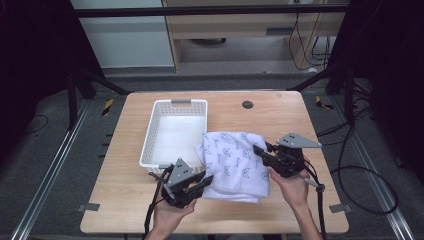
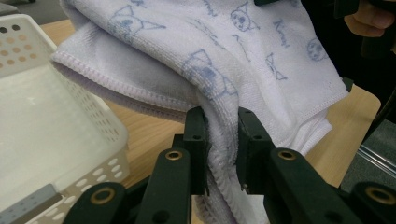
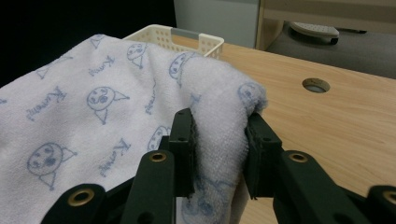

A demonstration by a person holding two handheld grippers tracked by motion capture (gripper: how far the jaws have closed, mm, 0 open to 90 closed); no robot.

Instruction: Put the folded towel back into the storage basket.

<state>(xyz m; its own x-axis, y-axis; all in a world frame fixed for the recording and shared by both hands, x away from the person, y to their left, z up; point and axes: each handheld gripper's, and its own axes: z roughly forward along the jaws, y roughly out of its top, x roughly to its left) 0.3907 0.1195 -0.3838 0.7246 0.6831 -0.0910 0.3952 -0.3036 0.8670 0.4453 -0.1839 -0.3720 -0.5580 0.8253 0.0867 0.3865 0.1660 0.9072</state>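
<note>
We see the folded towel (image 1: 234, 165) on the table (image 1: 300, 107), right of centre, just beside the white basket (image 1: 172, 131) at its 4 o'clock; one towel corner laps the basket's near right rim; towel is white with blue cat faces and script.

Left gripper (image 1: 202, 181) sits at the towel's 8 o'clock; in the left gripper view its jaws stand narrowly apart with a bunched fold of towel hem (image 2: 223, 154) pinched between them; pads bear on cloth on both sides; basket wall (image 2: 100, 135) at that view's 9 o'clock.

Right gripper (image 1: 260, 152) sits at the towel's 3 o'clock; in the right gripper view the jaws are partly closed around a thick rolled edge of towel (image 3: 219, 126); cloth fills the gap.

Both tongs have hold of the towel; towel's bulk rests on the table between them; cable hole (image 1: 247, 104) at the towel's 12 o'clock, well apart.
</note>
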